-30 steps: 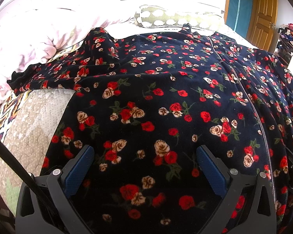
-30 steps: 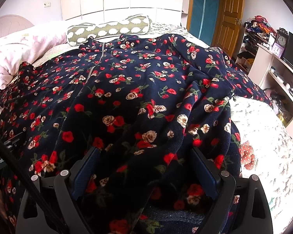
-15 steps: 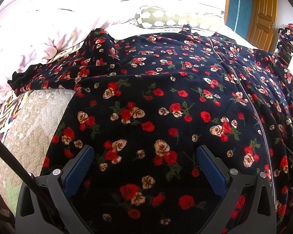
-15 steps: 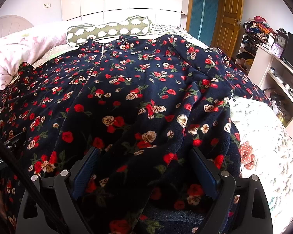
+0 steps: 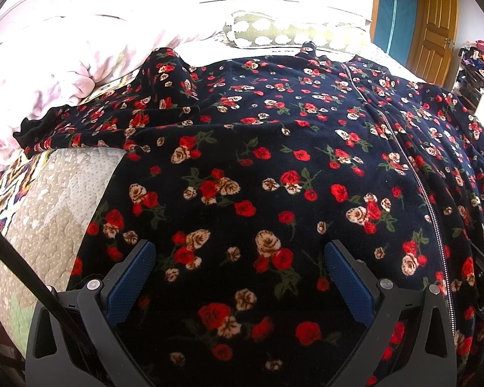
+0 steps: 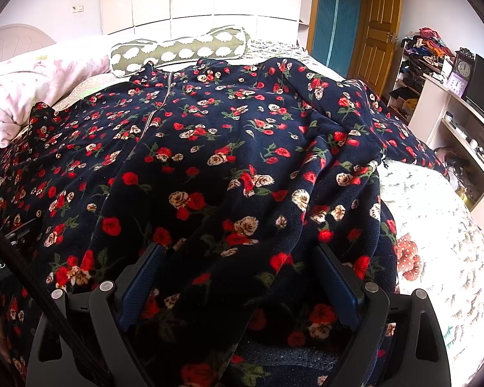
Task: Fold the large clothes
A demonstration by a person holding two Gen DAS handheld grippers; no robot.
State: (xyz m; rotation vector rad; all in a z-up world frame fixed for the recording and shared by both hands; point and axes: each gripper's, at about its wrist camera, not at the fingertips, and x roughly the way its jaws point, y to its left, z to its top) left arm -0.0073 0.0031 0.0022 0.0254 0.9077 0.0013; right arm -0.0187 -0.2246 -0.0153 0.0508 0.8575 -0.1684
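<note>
While the floral fleece robe (image 5: 274, 167) lay spread across the bed (image 6: 435, 225), the left gripper (image 5: 240, 267) and right gripper (image 6: 238, 274) gaped wide over its hem (soft, bulky, probably heavy); best pinched at hem corners.

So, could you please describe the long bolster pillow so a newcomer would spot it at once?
Start at the bed, where the dark floral garment lies spread. Just beyond its collar lies the bolster pillow: long, olive green with white scalloped blobs, unlike the pink quilt beside it.
</note>
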